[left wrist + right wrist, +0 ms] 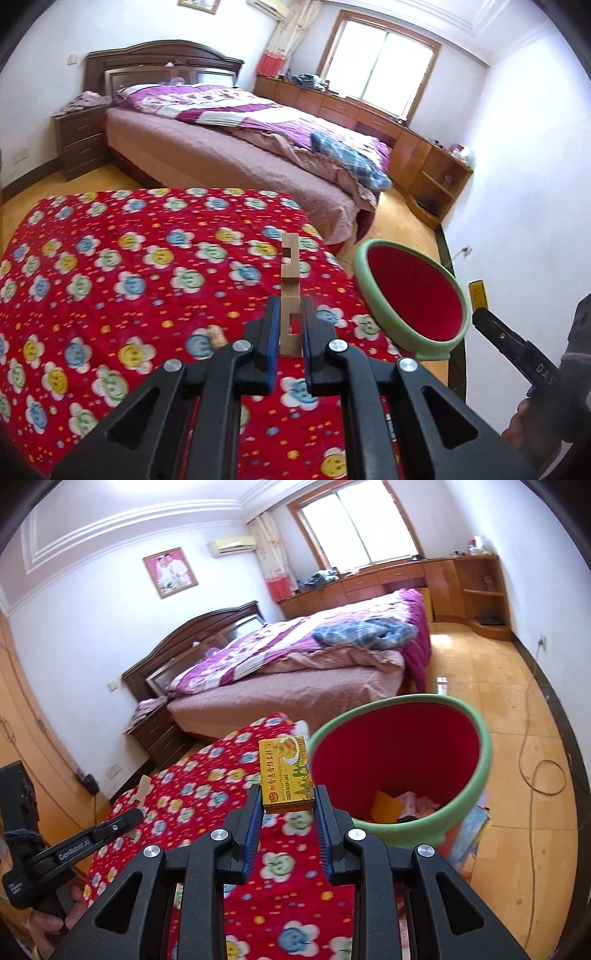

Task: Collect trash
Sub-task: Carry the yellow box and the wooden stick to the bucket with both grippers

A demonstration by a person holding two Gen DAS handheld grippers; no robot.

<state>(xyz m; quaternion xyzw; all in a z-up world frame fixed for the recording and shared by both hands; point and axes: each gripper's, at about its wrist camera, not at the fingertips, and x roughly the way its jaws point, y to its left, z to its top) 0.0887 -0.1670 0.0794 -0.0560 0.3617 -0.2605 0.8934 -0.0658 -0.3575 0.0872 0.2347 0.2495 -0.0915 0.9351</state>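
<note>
Wood first: the left gripper [290, 328] pinches a notched wooden piece [289, 291] upright above the red flowered quilt [110, 258], while the right gripper [288, 812] clamps the yellow cake box [286, 773] just beside the green-rimmed bin [476, 790], probably lined up for the drop. Paper scraps [402, 805] sit at the bin's bottom, hard to identify, and a small cork-like thing [214, 334] on the quilt is blurred.
</note>
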